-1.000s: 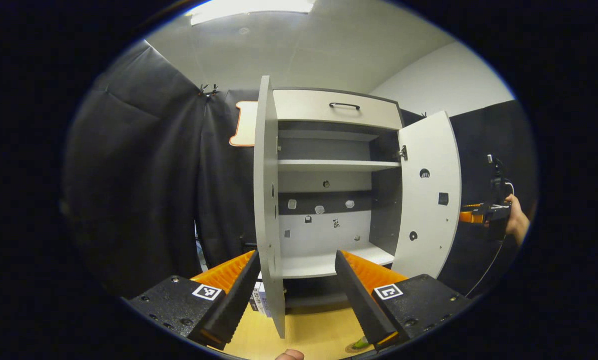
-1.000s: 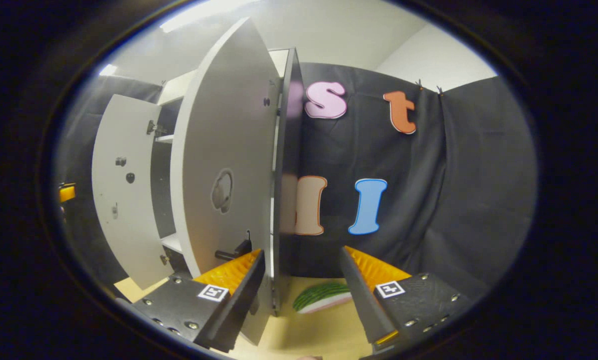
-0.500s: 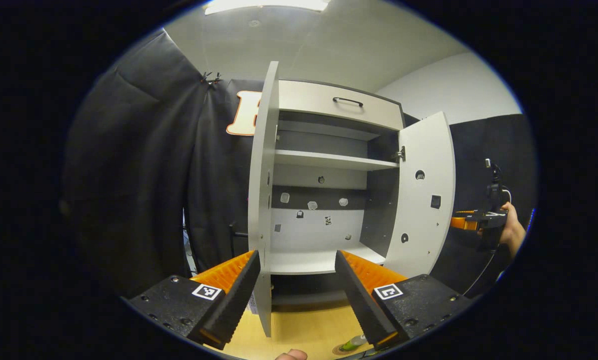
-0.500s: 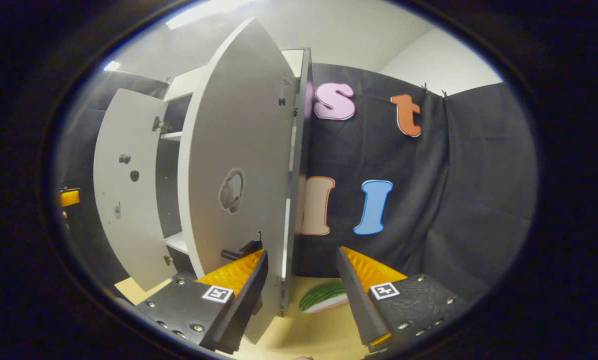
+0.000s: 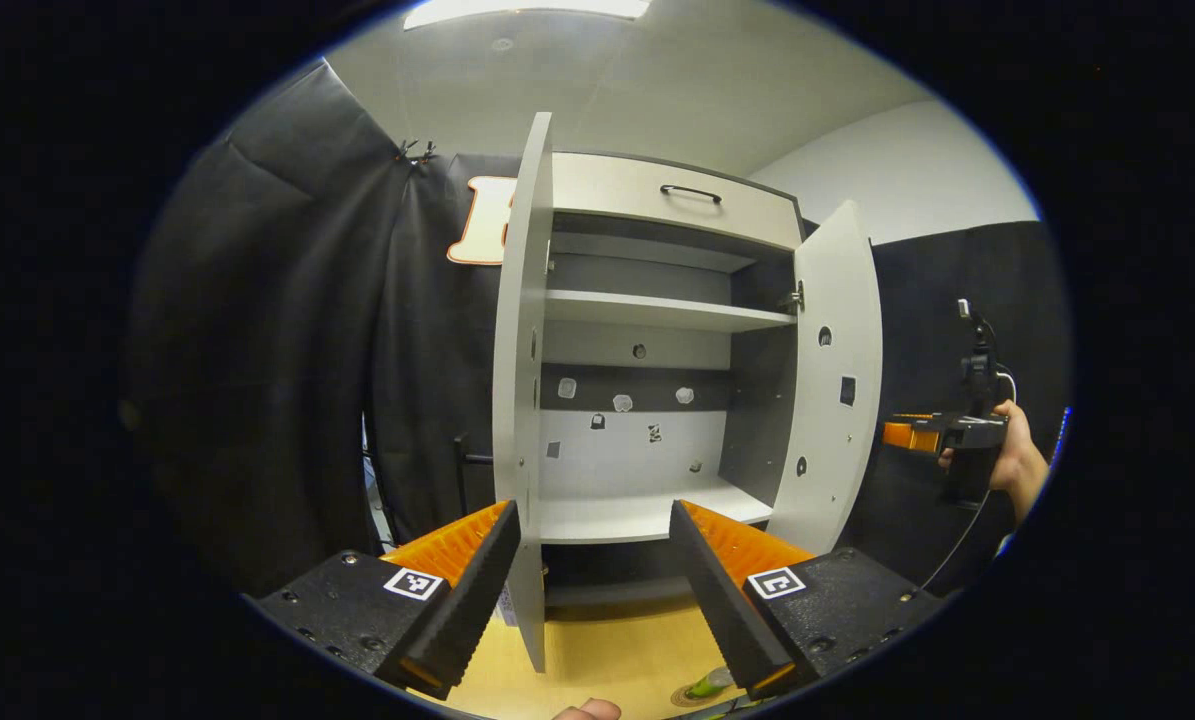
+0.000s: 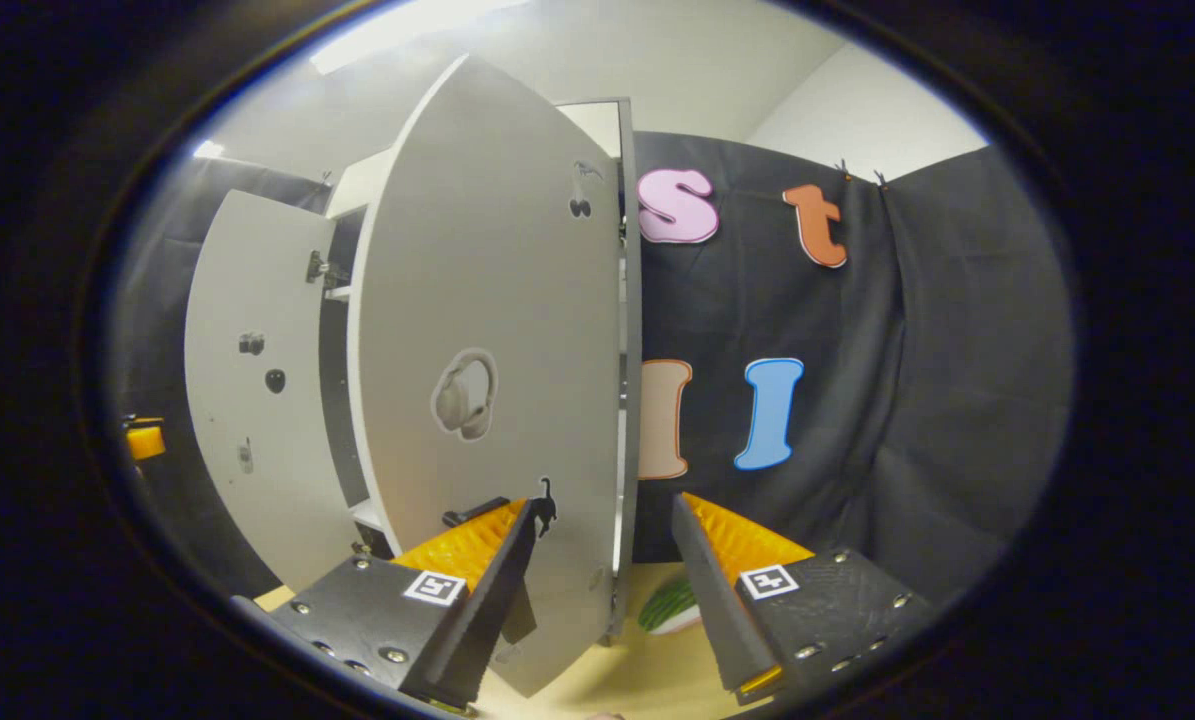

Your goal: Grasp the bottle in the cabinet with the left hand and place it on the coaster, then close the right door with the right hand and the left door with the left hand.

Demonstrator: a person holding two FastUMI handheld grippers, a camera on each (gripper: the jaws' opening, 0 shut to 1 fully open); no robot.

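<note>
White doors are both standing open, and I am starting to close the right one.

I am holding my right gripper (image 6: 597, 590) with its jaws wide and empty around the lower edge of the right door (image 6: 497, 380), the left finger (image 6: 482, 590) on the door's face beside its dark handle (image 6: 472, 512). To do this well, I think I should push flat on the panel, slowly, following the hinge arc, so the edge is not slipping out. My left gripper (image 5: 587, 590) is waiting, jaws also wide and empty, with the left door (image 5: 522, 400) edge-on between them. The cabinet (image 5: 657, 400) shelves are looking bare; the green bottle (image 5: 709, 684) is lying low on the tabletop (image 5: 607, 650), just beside my left gripper's right finger, over what seems the coaster.
</note>
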